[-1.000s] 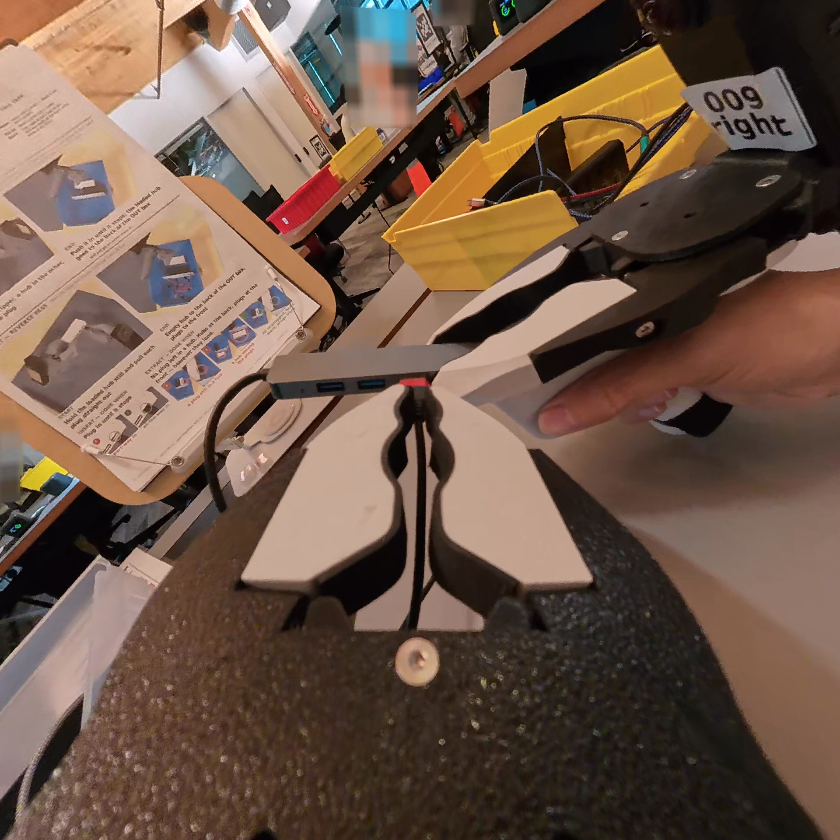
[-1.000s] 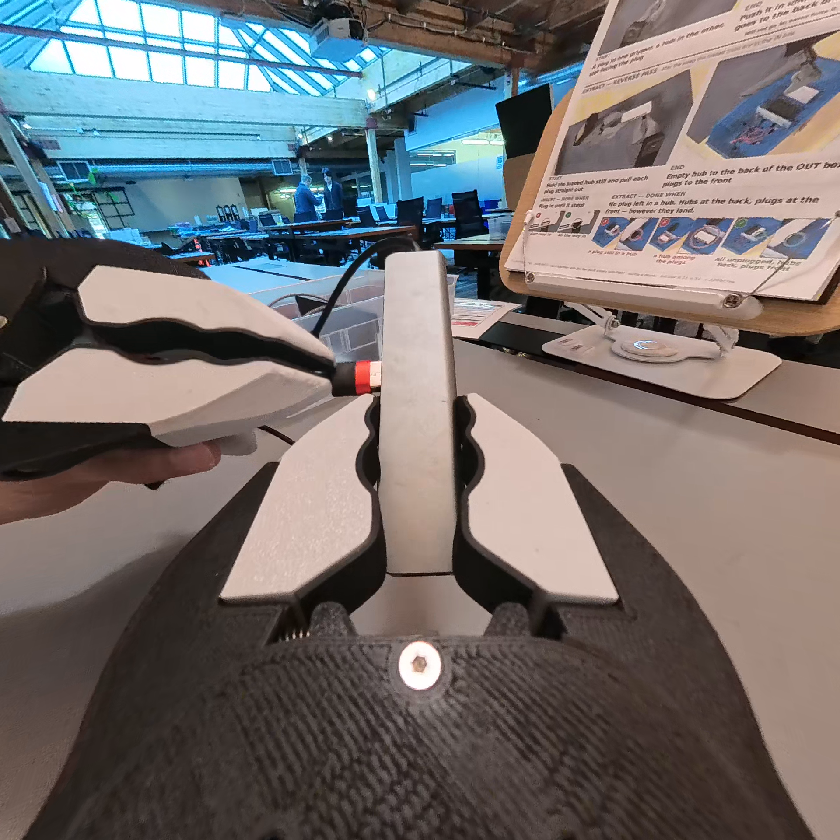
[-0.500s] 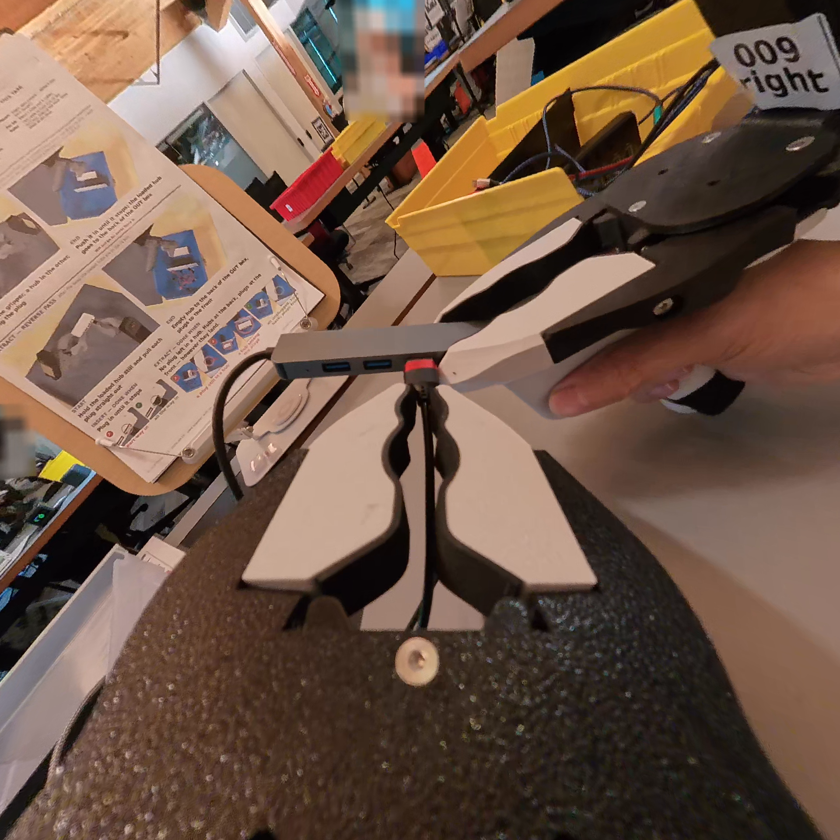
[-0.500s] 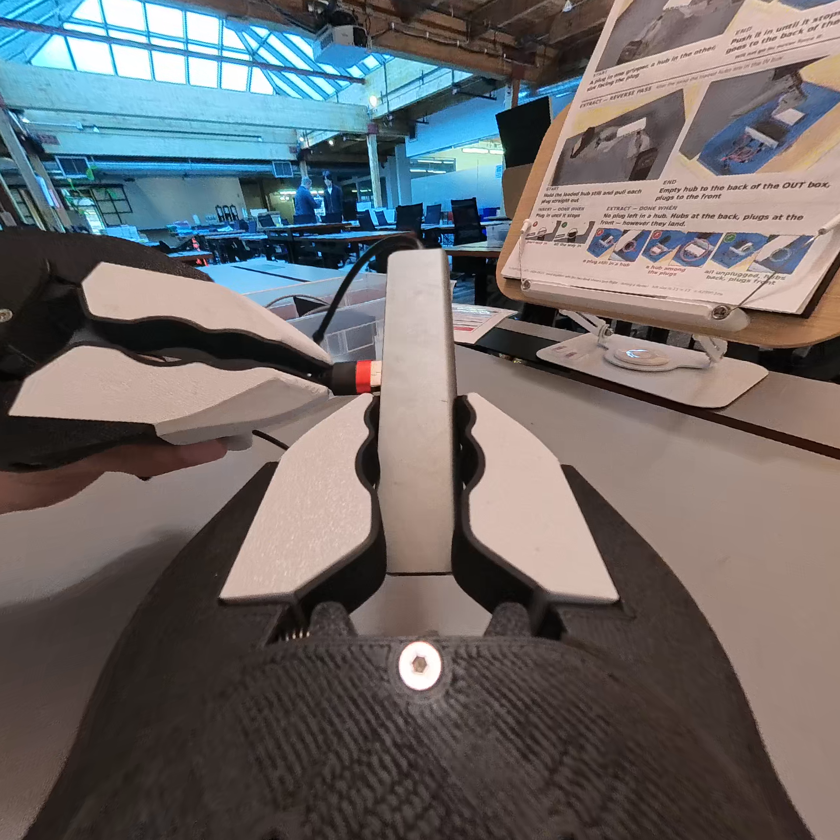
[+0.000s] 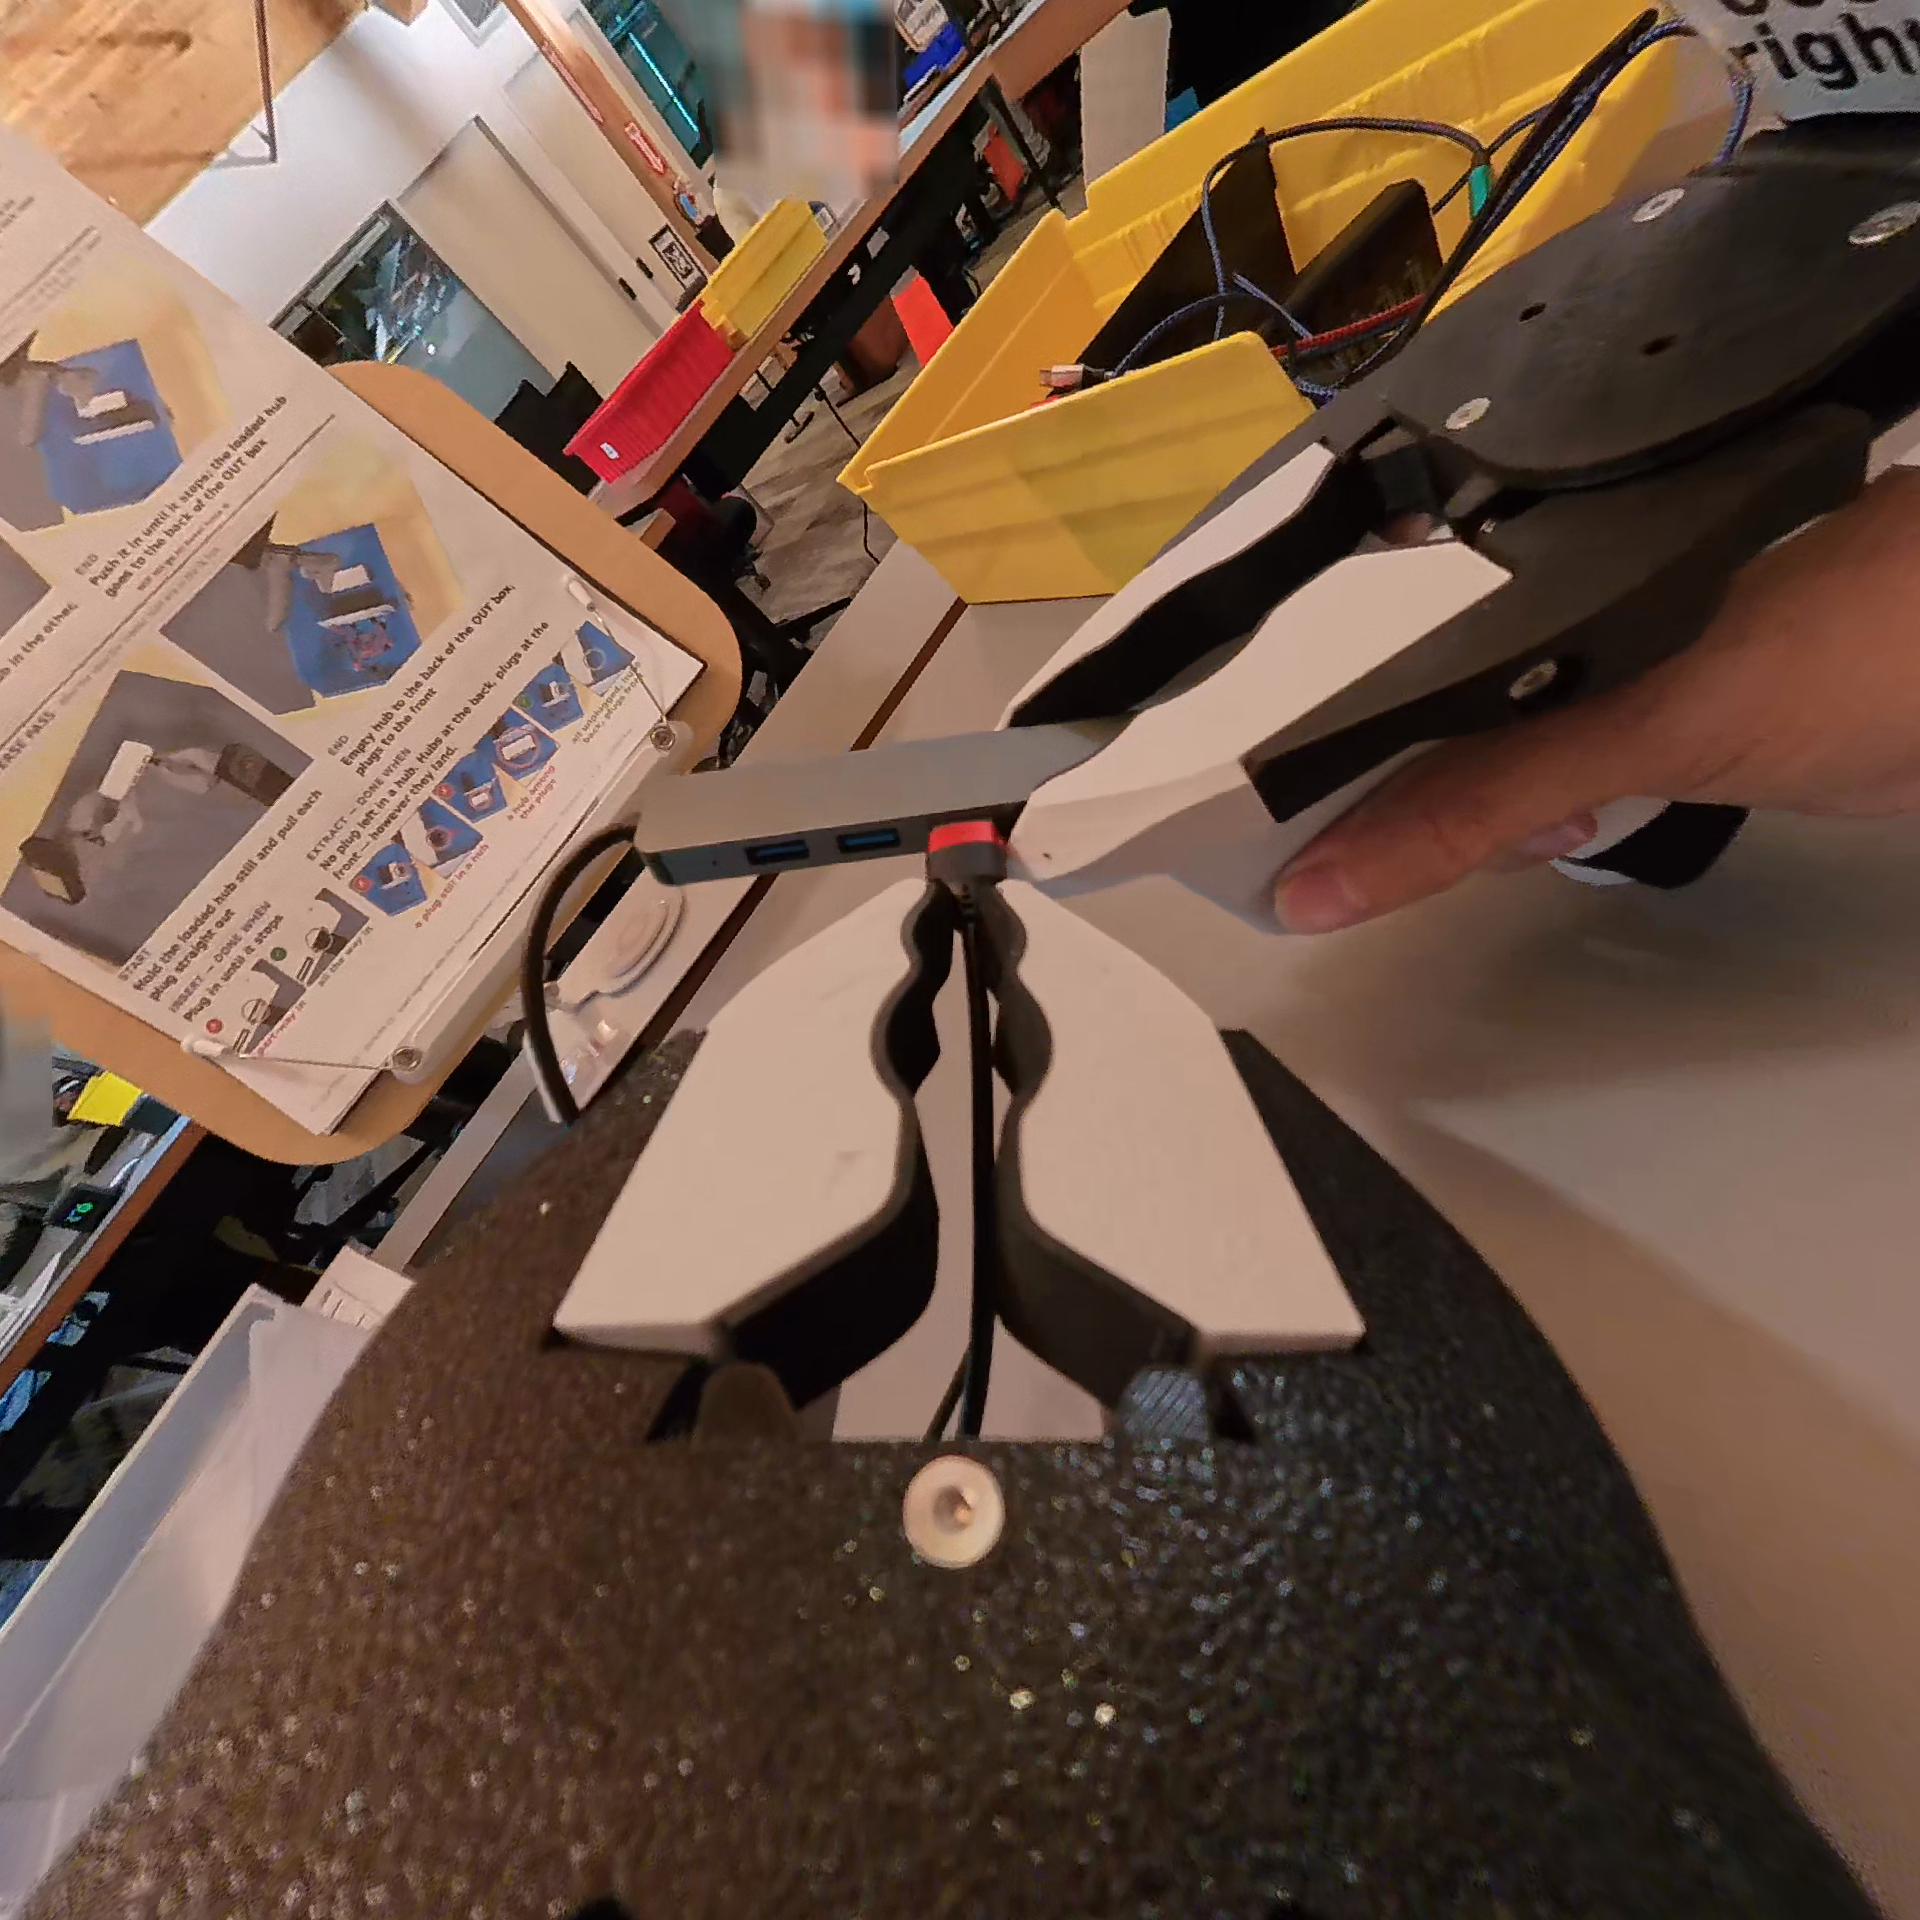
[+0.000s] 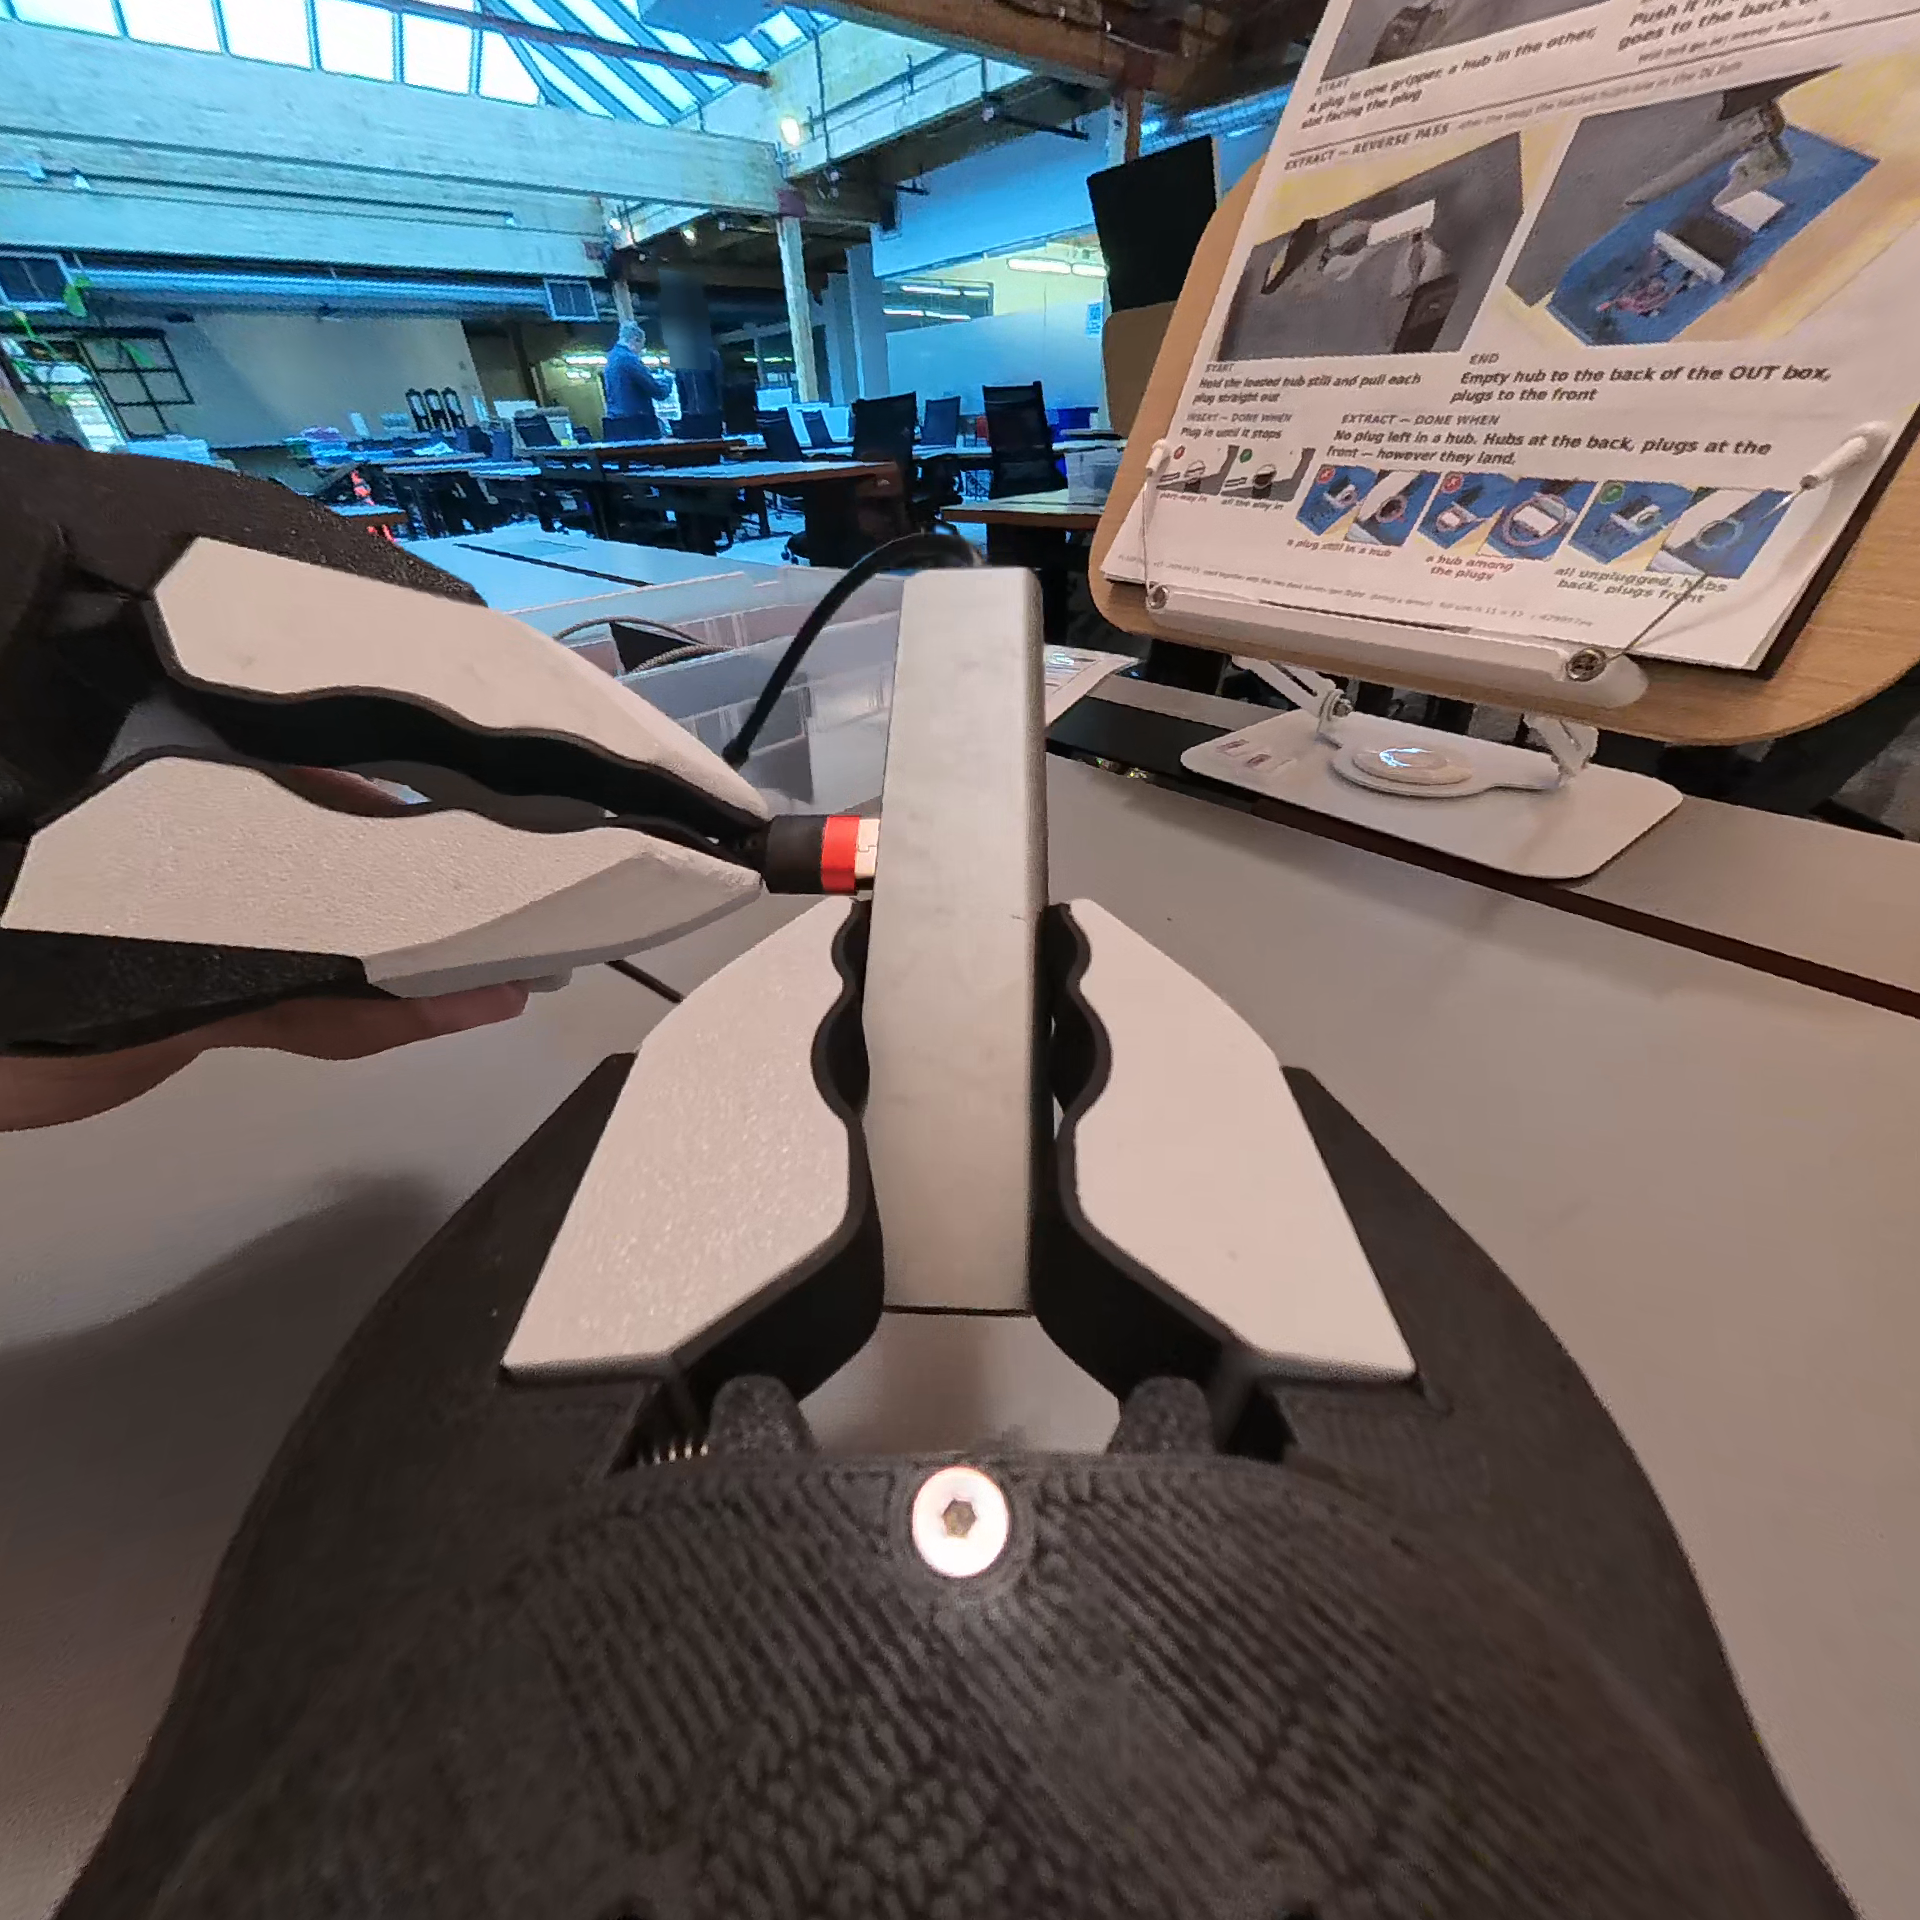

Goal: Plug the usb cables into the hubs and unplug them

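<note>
Plug at the hub's port, both claws clamped.

Right claw (image 6: 956, 1039) grips the grey hub (image 6: 961, 935) by its long sides, held off the table (image 6: 1558, 1143). Left claw (image 5: 961, 925) pinches the black cable just behind the red-banded plug (image 5: 964, 840), whose metal tip sits at the hub's side port, beside two free blue ports (image 5: 821, 847). Seated or not: cannot tell. Next move likely a straight push or pull along the port axis, hub kept still. Open table below; yellow bin (image 5: 1070, 488) and instruction stand (image 6: 1455, 644) well apart.
</note>
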